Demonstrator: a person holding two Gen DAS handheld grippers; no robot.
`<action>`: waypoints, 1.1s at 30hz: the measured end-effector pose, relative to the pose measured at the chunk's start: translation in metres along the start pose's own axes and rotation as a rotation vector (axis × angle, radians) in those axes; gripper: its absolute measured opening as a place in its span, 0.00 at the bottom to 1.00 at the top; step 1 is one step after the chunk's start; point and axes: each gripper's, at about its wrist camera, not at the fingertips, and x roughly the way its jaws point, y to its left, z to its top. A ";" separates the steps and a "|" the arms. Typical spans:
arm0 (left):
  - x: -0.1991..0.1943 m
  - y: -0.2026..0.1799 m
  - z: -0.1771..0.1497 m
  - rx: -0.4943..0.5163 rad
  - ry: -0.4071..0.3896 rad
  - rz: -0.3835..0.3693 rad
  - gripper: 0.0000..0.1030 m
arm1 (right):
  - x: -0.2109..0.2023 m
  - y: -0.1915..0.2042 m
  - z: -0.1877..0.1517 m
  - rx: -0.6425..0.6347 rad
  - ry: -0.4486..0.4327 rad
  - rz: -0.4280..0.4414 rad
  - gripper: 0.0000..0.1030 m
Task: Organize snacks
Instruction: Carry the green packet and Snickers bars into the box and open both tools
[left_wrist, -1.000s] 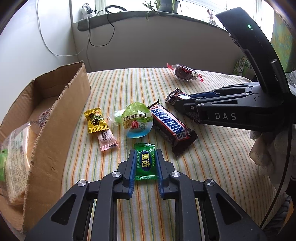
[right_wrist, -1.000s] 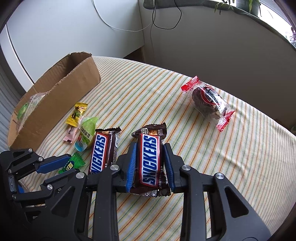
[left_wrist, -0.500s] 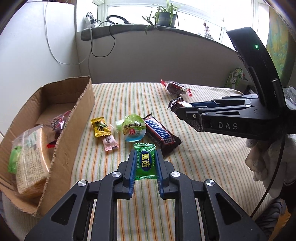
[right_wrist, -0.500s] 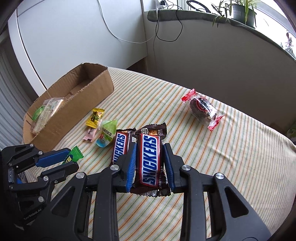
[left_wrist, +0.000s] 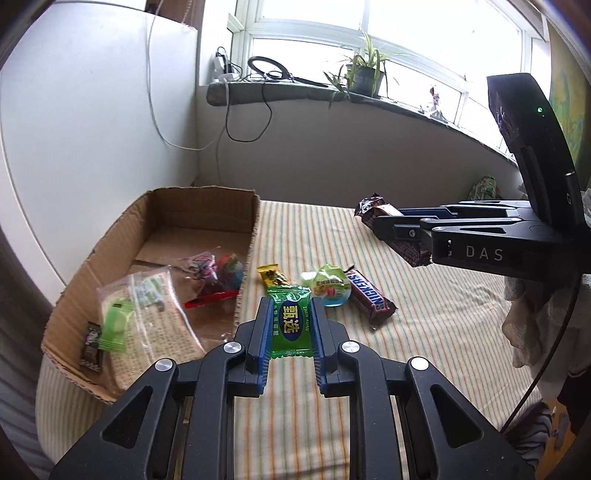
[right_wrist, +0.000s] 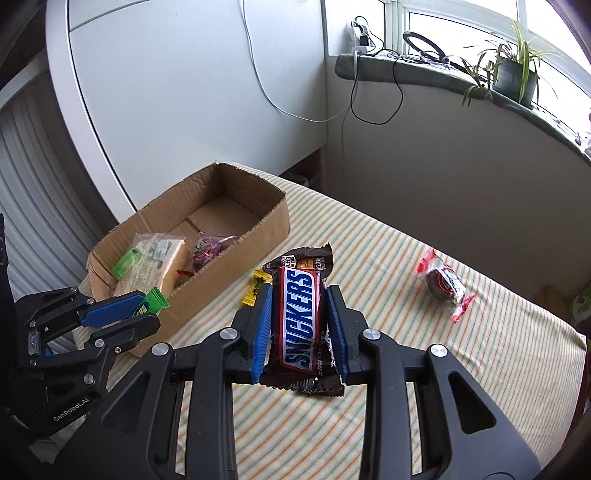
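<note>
The green candy (left_wrist: 290, 325) sits clamped between the jaws of the left gripper (left_wrist: 290, 326), lifted off the striped worktop (left_wrist: 443, 332) and held near the corner of the cardboard box (left_wrist: 207, 206). The right gripper (right_wrist: 299, 325) has its jaws closed on a Snickers bar (right_wrist: 298, 317), also held in the air above the cloth, a little further from the box. Inside the box lie a clear bag of crackers (left_wrist: 155, 317), a small dark sachet (left_wrist: 92, 345) and a red-edged wrapped sweet (left_wrist: 214, 273), so part of the sorting looks done. Left on the worktop, just beside the box wall, are a yellow candy (left_wrist: 271, 275), a green-lidded jelly cup (left_wrist: 328, 290) and a second Snickers bar (left_wrist: 369, 297); well apart from them, toward the far side, lies a dark snack in a clear red-ended wrapper (right_wrist: 443, 286). Judging from this, the task is roughly midway: two pieces are in hand and seem meant for the box, and four loose pieces would remain to be collected afterwards. The box has plenty of bare floor at its far end for them.
</note>
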 end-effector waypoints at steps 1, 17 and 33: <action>-0.003 0.006 0.001 -0.008 -0.005 0.005 0.17 | 0.002 0.006 0.006 -0.007 0.000 0.002 0.29; -0.011 0.085 0.011 -0.132 -0.021 0.066 0.17 | 0.083 0.088 0.091 -0.082 0.073 0.027 0.29; -0.018 0.116 0.015 -0.177 -0.002 0.086 0.17 | 0.136 0.098 0.101 -0.017 0.160 0.035 0.29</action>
